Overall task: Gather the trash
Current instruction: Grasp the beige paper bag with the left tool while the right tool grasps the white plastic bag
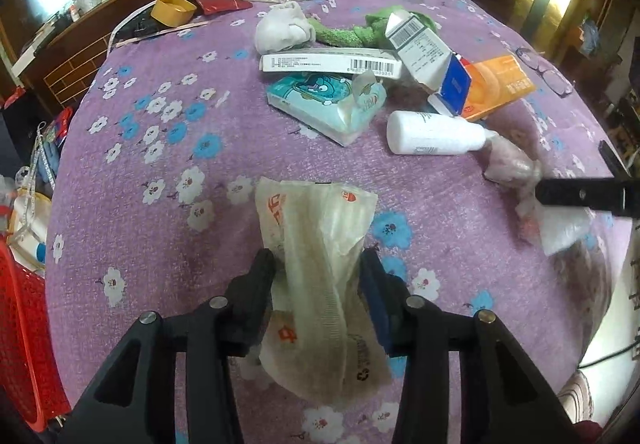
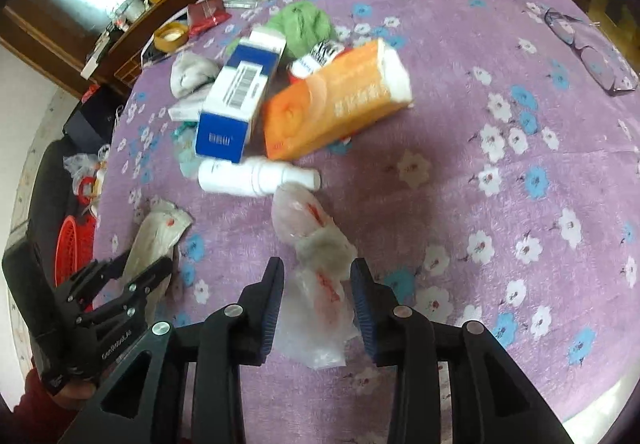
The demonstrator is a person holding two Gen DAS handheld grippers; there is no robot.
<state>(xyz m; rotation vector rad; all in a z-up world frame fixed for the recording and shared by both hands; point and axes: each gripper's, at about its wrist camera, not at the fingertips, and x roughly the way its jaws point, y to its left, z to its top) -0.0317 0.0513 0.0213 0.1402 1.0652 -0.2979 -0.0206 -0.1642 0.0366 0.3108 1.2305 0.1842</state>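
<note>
Left gripper (image 1: 318, 264) jaws pinch a crumpled, stained translucent wrapper (image 1: 320, 244) (red print). Right gripper (image 2: 318, 270) jaws straddle a clear bag (image 2: 320, 284) near the white bottle (image 2: 256, 177); contact unclear, bag contents blurred.

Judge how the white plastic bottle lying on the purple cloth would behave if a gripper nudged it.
The white bottle lies on its side and looks round, so it would probably roll. Its smooth plastic may slip between jaws. It seems small and likely light, so a nudge could push it against the orange box.
</note>
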